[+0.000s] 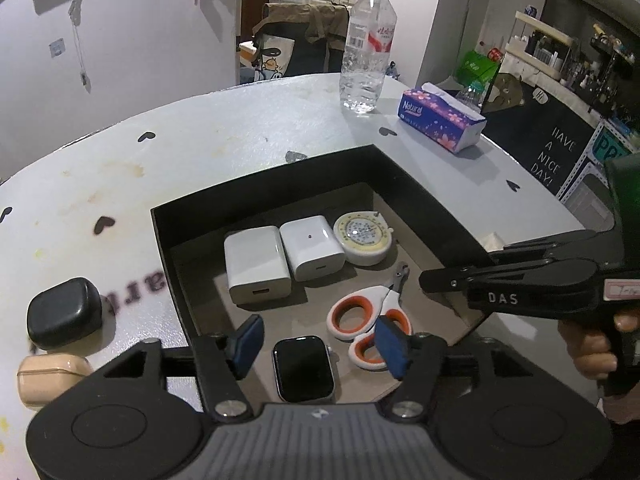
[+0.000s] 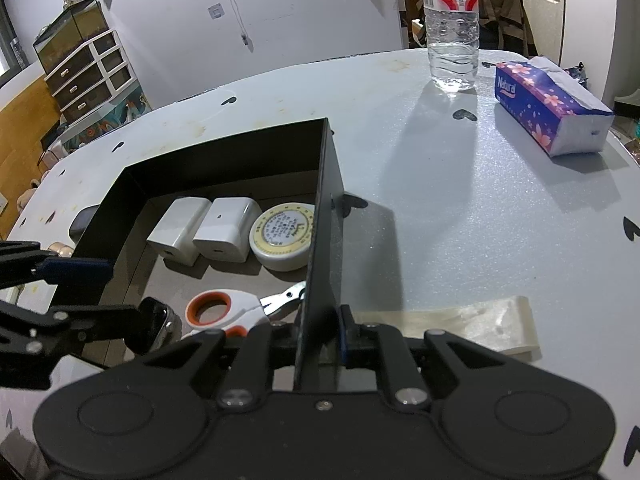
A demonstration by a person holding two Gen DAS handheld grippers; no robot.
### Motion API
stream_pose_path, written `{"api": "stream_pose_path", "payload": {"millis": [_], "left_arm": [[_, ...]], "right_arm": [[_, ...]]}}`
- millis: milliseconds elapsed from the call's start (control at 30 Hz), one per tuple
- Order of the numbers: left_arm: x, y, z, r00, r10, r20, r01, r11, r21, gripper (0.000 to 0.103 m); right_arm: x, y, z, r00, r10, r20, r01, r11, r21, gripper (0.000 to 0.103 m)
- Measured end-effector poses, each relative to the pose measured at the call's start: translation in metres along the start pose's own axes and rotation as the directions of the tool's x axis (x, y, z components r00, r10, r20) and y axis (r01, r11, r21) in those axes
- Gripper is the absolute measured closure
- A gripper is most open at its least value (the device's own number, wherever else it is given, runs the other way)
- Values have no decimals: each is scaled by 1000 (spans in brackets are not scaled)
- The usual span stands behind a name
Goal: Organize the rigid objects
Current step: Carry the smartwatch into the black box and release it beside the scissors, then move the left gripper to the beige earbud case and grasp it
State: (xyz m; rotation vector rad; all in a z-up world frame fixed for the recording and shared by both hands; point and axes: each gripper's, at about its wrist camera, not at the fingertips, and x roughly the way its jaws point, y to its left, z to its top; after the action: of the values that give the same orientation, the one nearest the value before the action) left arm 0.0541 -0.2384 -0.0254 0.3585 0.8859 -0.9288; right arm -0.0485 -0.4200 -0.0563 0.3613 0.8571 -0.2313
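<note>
A black open box (image 1: 264, 184) sits on the white table. Inside lie two white chargers (image 1: 256, 264) (image 1: 312, 248), a round tape measure (image 1: 363, 240), orange-handled scissors (image 1: 360, 320) and a smartwatch (image 1: 303, 368). My left gripper (image 1: 318, 346) is open, its blue pads either side of the watch, just above it. My right gripper (image 2: 320, 340) is shut on the box's right wall (image 2: 326, 216); it shows in the left wrist view (image 1: 460, 280). A black earbud case (image 1: 64, 312) and a beige case (image 1: 48, 376) lie outside the box, left.
A water bottle (image 1: 368, 40) and a blue tissue pack (image 1: 440, 120) stand at the table's far side. A clear plastic strip (image 2: 472, 324) lies on the table right of the box. Drawers (image 2: 88, 76) stand beyond the table.
</note>
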Motion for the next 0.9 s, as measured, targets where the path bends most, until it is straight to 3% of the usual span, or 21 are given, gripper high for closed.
{"api": "stream_pose_path", "payload": {"millis": [300, 667, 900], "left_arm": [[-24, 4, -4, 998, -19, 57, 20, 1000, -12, 5], [-70, 46, -27, 989, 59, 134, -42, 991, -124, 2], [-74, 76, -52, 991, 73, 114, -47, 975, -216, 2]], "right_arm": [[0, 0, 0, 1000, 0, 0, 0, 1000, 0, 89], [0, 0, 0, 1000, 0, 0, 0, 1000, 0, 89], [0, 0, 0, 1000, 1, 2, -1, 1000, 2, 89]]}}
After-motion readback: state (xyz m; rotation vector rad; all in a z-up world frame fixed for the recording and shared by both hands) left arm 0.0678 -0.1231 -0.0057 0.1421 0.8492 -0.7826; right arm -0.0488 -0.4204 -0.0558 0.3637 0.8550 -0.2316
